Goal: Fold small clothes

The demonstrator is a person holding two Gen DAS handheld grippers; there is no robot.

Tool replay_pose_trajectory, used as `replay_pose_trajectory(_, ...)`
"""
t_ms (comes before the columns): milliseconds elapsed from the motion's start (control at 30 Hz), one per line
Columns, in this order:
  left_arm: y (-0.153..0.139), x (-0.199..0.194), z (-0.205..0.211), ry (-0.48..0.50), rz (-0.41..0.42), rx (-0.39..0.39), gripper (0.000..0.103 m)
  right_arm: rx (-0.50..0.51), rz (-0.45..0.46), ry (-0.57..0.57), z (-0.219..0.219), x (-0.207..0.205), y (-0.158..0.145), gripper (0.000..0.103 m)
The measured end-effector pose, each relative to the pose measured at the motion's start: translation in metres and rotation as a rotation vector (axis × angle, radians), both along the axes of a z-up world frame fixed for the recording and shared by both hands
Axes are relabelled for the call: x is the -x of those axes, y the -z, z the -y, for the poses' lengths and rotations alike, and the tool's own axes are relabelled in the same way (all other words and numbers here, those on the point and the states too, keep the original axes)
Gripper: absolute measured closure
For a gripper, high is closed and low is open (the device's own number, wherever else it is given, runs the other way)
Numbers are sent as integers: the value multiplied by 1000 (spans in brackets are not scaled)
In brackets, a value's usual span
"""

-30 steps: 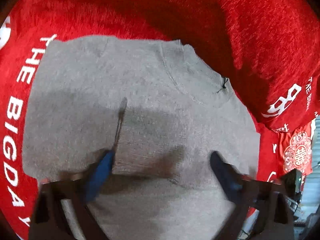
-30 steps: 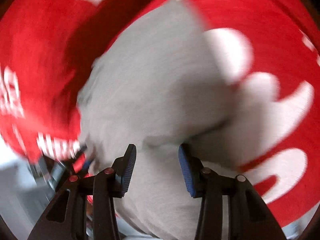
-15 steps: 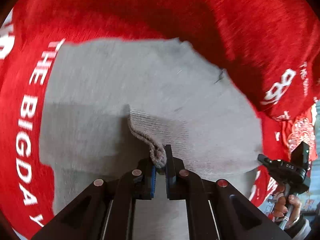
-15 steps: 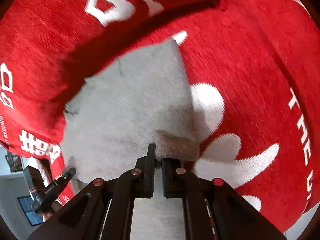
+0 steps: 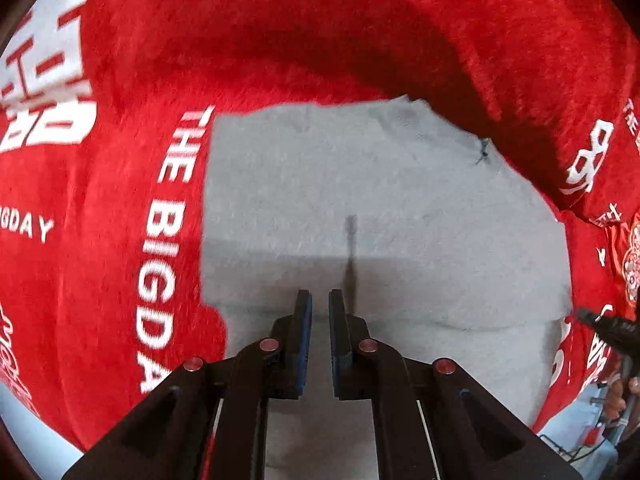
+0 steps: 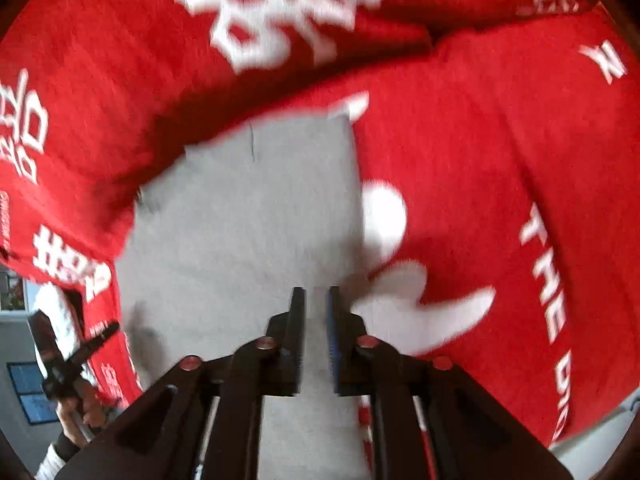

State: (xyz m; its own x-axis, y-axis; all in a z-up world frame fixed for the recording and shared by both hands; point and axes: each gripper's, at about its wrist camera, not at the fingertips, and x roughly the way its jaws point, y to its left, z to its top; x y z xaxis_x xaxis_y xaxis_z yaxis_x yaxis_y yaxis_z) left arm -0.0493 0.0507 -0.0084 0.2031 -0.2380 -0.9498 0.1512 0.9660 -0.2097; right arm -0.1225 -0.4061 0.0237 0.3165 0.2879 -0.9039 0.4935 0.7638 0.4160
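A small grey knit sweater (image 5: 360,208) lies flat on a red cloth with white lettering (image 5: 120,240). Its near part runs under both grippers. In the left wrist view my left gripper (image 5: 320,300) is above the sweater's near part, jaws close together with a narrow gap, and grey fabric passes between and under them. In the right wrist view the sweater (image 6: 248,220) fills the middle, and my right gripper (image 6: 316,296) stands at its near right edge, jaws nearly closed with grey fabric in the gap. Whether either still pinches the cloth is unclear.
The red cloth rises in a fold behind the sweater (image 5: 360,40). The other hand-held gripper shows at the right edge of the left wrist view (image 5: 612,328) and at the lower left of the right wrist view (image 6: 68,364). A pale floor lies beyond the cloth's edge.
Both grippers went from open to closed on the sweater's near edge and lifted it. Now they are farther back and higher, and the bunched fabric at the left fingertips is gone.
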Motion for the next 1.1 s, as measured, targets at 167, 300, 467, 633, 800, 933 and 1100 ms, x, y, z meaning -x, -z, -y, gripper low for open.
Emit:
replay_pose_trajectory(167, 11, -14, 42, 39, 2, -25, 94, -66, -23, 110, 38, -26, 33, 46)
replay_pose_trajectory(300, 25, -19, 63, 50, 1, -55, 94, -119, -29, 148, 51, -43, 59, 58)
replay_pose_trajectory(467, 38, -19, 67, 44, -14, -94, 94, -26, 6, -5, 34, -57, 37, 95)
replay_pose_trajectory(633, 42, -18, 74, 49, -4, -112, 94, 130, -90, -65, 40, -59, 50, 95)
replay_pose_trajectory(800, 43, -16, 76, 56, -6, -119, 94, 135, -114, -13, 47, -51, 47, 95)
replay_pose_trajectory(933, 35, -14, 68, 35, -31, -138, 94, 161, -143, -14, 53, -33, 26, 95)
replay_pose_trajectory(1100, 16, -11, 59, 36, -11, -113, 94, 87, -86, -76, 28, -20, 5, 95)
